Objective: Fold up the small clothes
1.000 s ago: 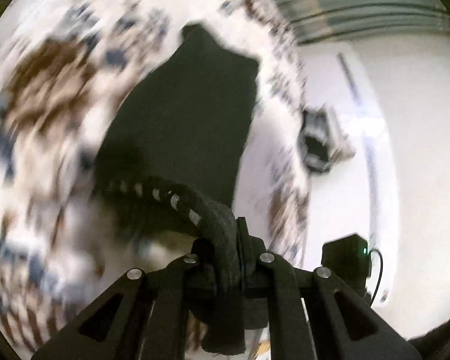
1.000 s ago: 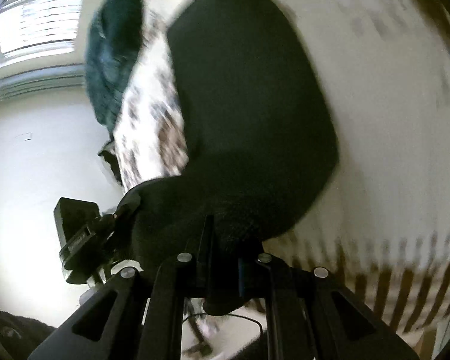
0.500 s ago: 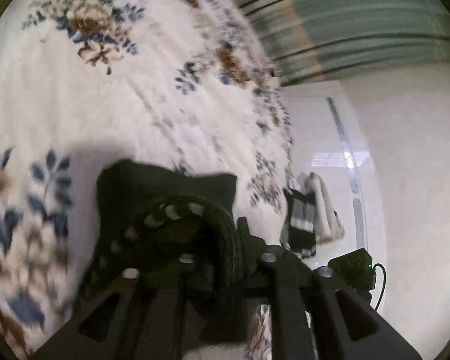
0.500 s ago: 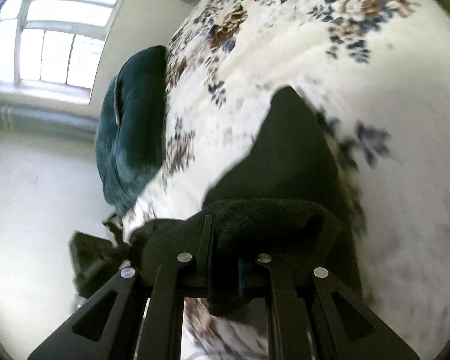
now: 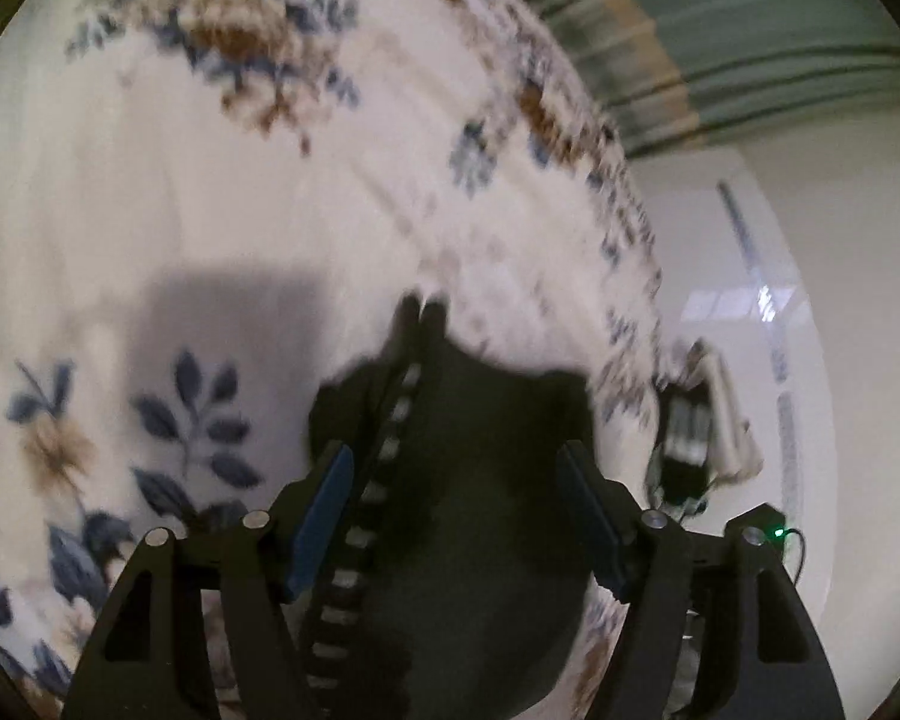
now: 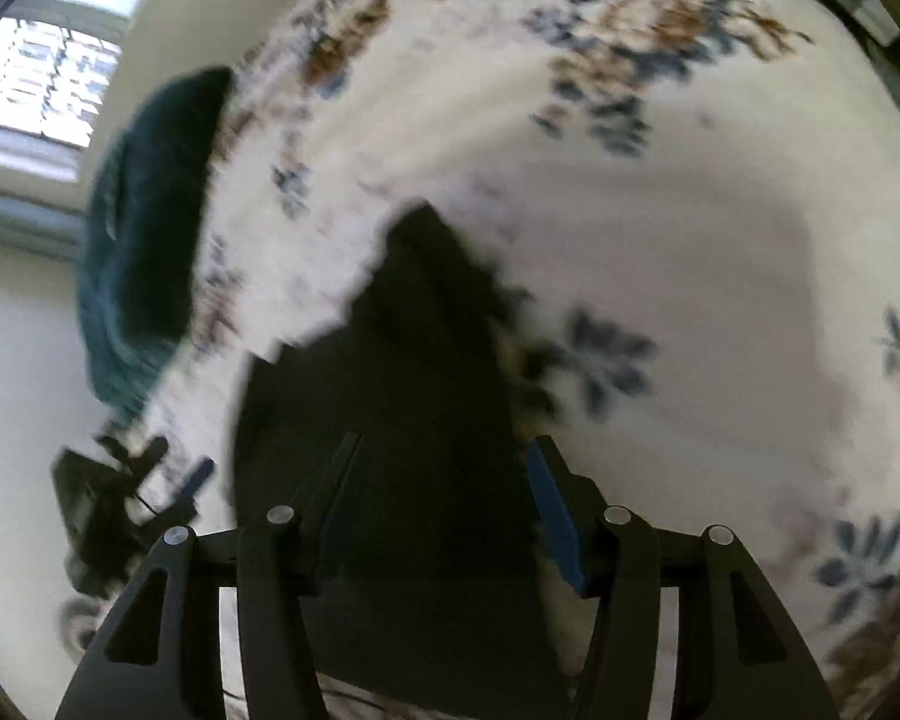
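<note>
A small black garment [image 5: 468, 480] with a black-and-white patterned band lies on the white floral bedspread [image 5: 210, 228]. In the left wrist view my left gripper [image 5: 456, 516] is open, its blue-padded fingers [image 5: 324, 510] standing either side of the garment without gripping it. In the right wrist view the same black garment [image 6: 414, 420] lies flat below my right gripper [image 6: 444, 504], which is also open, its fingers apart over the cloth. The frames are blurred by motion.
A dark teal pillow or blanket [image 6: 144, 246] lies at the bed's far left edge below a window. A striped cloth heap [image 5: 696, 426] and a black device with a green light [image 5: 762, 528] are on the floor beside the bed.
Both grippers held the black garment shut a second ago, carried it down onto the bedspread, and have now opened and let it go.
</note>
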`<move>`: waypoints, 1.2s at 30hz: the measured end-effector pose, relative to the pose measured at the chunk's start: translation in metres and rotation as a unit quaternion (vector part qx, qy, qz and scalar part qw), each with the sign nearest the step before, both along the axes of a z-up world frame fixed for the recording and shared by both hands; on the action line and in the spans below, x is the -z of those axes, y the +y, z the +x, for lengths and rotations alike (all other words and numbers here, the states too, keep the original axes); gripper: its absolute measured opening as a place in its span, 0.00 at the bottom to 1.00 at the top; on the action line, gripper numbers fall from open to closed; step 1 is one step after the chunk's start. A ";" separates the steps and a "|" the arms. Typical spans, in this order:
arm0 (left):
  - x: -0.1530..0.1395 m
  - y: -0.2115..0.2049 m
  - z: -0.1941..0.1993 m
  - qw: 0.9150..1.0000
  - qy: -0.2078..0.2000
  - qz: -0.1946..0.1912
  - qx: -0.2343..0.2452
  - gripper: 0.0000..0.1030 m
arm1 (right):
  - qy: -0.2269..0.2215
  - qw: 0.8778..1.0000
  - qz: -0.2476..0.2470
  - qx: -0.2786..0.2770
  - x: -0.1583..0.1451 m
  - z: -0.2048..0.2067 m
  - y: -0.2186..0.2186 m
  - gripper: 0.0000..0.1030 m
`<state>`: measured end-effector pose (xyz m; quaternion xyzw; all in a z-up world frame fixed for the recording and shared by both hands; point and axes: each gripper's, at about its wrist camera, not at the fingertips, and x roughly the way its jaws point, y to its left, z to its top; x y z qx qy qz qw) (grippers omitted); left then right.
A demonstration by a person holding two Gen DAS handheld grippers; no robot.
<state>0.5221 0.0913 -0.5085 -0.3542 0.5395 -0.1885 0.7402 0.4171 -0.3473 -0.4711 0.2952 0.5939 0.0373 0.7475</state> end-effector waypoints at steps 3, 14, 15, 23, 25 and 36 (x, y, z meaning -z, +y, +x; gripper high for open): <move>0.017 -0.020 0.007 0.999 0.010 0.016 0.027 0.64 | 0.017 1.000 0.005 0.001 0.015 -0.010 -0.005 0.56; 0.026 -0.002 0.014 0.998 0.015 0.055 -0.008 0.11 | -0.011 1.000 0.018 -0.004 0.024 0.036 0.012 0.06; 0.033 0.001 0.015 0.999 0.031 0.037 -0.015 0.12 | -0.003 1.000 0.007 -0.011 0.027 0.039 0.013 0.06; -0.013 0.025 -0.037 0.998 -0.008 -0.041 -0.044 0.71 | 0.058 0.994 0.062 -0.065 0.027 0.045 -0.002 0.70; -0.024 0.036 -0.079 0.995 -0.014 -0.061 -0.072 0.73 | 0.055 0.992 0.077 -0.084 0.021 0.042 -0.008 0.75; 0.046 0.011 -0.226 0.962 0.086 -0.176 -0.190 0.74 | 0.115 0.966 0.178 -0.146 0.083 0.049 -0.005 0.78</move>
